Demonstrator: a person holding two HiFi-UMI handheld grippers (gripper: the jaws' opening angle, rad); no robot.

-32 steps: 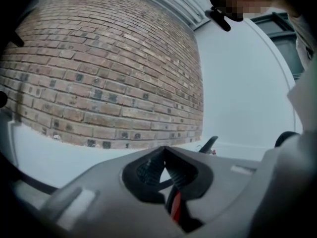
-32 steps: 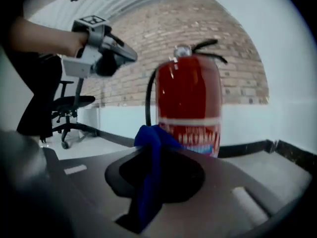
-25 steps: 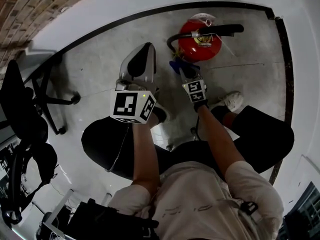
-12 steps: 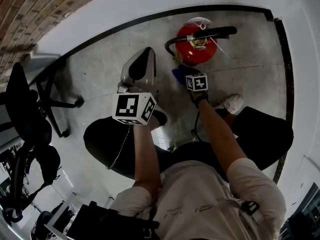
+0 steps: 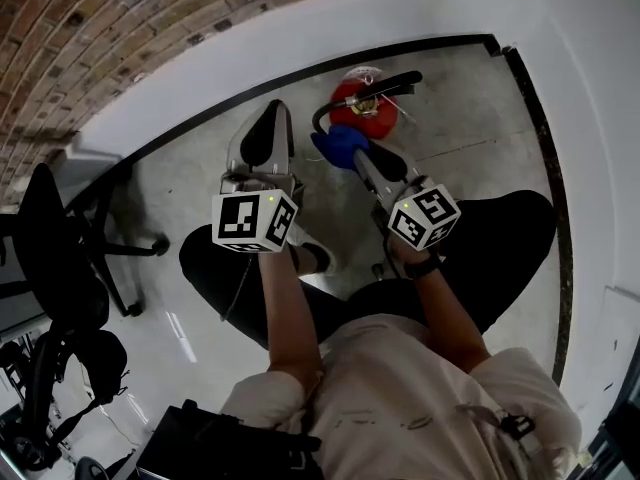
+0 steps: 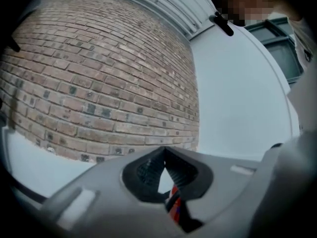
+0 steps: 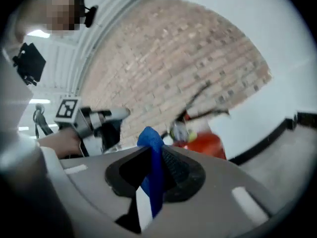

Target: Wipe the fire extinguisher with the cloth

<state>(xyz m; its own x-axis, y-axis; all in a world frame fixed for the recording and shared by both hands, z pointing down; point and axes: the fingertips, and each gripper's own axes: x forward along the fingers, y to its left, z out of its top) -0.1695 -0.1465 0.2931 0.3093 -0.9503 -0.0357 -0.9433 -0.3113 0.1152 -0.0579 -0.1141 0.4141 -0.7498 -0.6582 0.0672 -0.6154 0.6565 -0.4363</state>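
At the far edge of the floor (image 5: 470,133), near its right corner and close against the black skirting (image 5: 200,121): a red fire extinguisher (image 5: 358,103), upright, with a black handle and hose on top. Just in front of it, touching or almost touching its near side, a bunched blue cloth (image 5: 338,146), pinched in the tip of the right gripper (image 5: 358,155). From that gripper's own camera, the same blue fold clamped tight between ribbed black pads (image 7: 173,163), with the extinguisher blurred beyond. Just to the left, apart from the extinguisher, the left gripper (image 5: 271,108), tips pressed together on nothing, pointing towards the brick wall (image 5: 120,28). Nearer, two bare forearms, a pale shirt and black trousers. Towards the floor's left edge, a black office chair (image 5: 55,238).
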